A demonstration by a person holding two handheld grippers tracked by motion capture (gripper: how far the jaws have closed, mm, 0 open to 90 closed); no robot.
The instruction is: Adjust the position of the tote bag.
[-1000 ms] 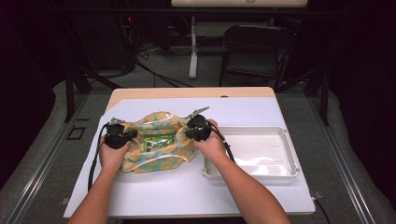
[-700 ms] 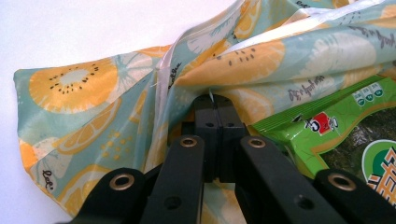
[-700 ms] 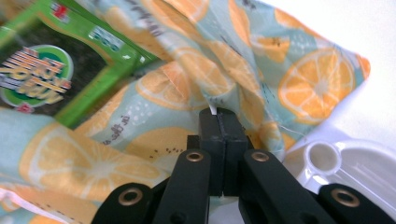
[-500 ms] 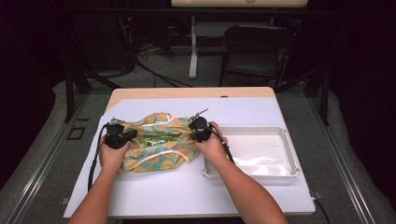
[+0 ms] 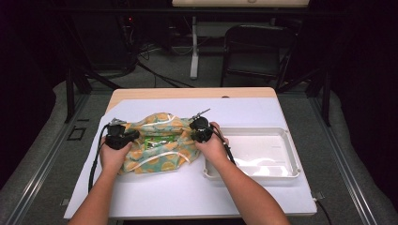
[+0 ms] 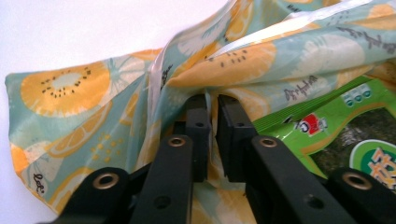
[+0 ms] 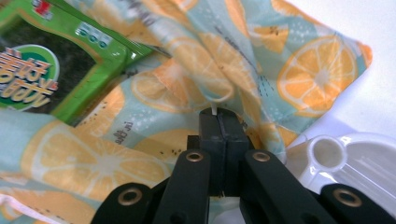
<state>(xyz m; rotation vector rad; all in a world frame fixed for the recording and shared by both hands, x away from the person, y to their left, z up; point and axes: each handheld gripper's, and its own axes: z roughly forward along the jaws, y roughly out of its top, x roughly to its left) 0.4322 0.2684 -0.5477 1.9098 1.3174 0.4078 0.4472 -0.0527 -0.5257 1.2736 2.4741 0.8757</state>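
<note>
Your left gripper (image 6: 212, 105) has its jaws nearly together with a narrow gap between them; a fold of the fruit-print bag (image 6: 140, 93) runs into that gap, and the jaws have just been opening a little — whether the pads press on the cloth here you cannot tell. Your right gripper (image 7: 219, 112) is clamped tight on the bag's other edge, with a thin white sliver of the bag's lining pinched at the jaw tips.

Between your two grippers the bag lies spread on the white table cover (image 5: 187, 187), its mouth pulled wide toward both sides. Inside the opening lies a green seaweed snack packet (image 5: 159, 139) — its dark window and round label show clearly in both gripper views, beside each set of jaws.

Your left hand (image 5: 112, 157) sits at the bag's left end, your right hand (image 5: 213, 147) at its right end. Just beside the right hand, touching the bag's corner, stands a white plastic tray (image 5: 281, 171) on the table cover.
</note>
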